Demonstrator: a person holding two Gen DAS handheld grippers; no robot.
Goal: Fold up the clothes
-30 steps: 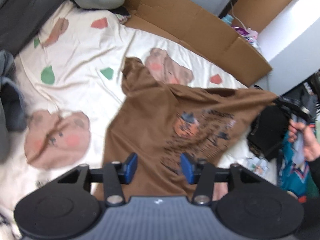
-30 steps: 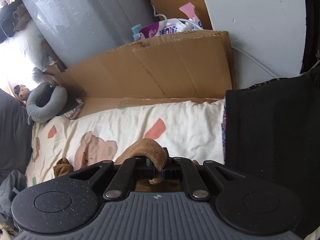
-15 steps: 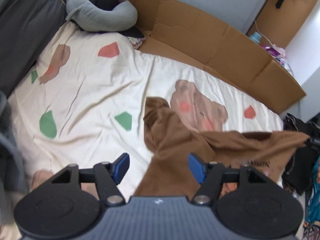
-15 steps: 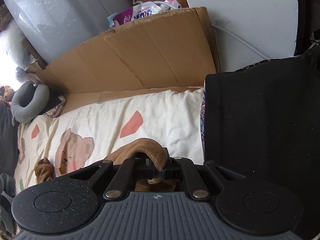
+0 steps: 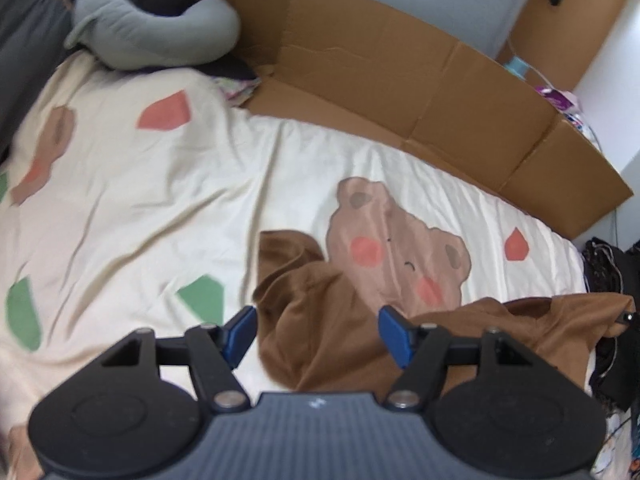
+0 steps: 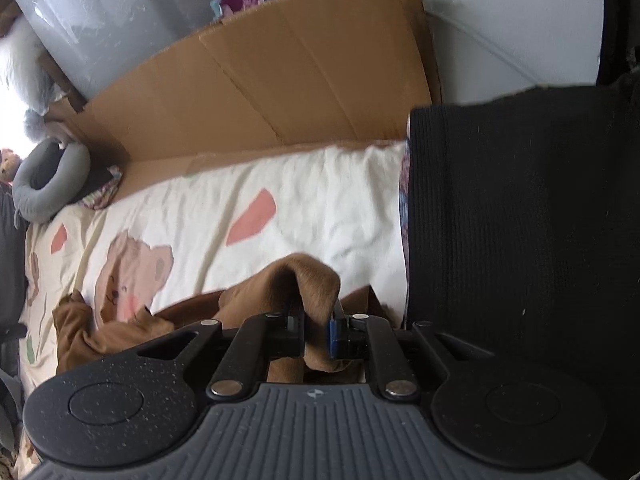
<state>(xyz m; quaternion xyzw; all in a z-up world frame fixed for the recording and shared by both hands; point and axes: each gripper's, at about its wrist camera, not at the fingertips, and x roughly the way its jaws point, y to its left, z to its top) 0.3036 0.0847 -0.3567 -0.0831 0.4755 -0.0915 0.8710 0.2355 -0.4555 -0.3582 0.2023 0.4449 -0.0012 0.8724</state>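
Observation:
A brown T-shirt (image 5: 320, 320) lies rumpled on a cream bedsheet (image 5: 140, 208) printed with bears. In the left wrist view my left gripper (image 5: 318, 332) is open and empty, its blue pads either side of the shirt's near part, just above it. In the right wrist view my right gripper (image 6: 318, 334) is shut on a bunched fold of the brown T-shirt (image 6: 308, 284) and holds it above the sheet (image 6: 320, 184) at the bed's right edge. That held corner also shows at the far right of the left wrist view (image 5: 592, 312).
A flattened cardboard sheet (image 5: 400, 92) stands along the far side of the bed. A grey neck pillow (image 5: 152, 28) lies at the far left corner. A black ribbed garment (image 6: 520, 240) hangs close on the right of my right gripper.
My left gripper has opened wider and moved forward over the shirt toward its far sleeve. My right gripper has kept its hold on the shirt and shifted slightly, lower and nearer the sheet.

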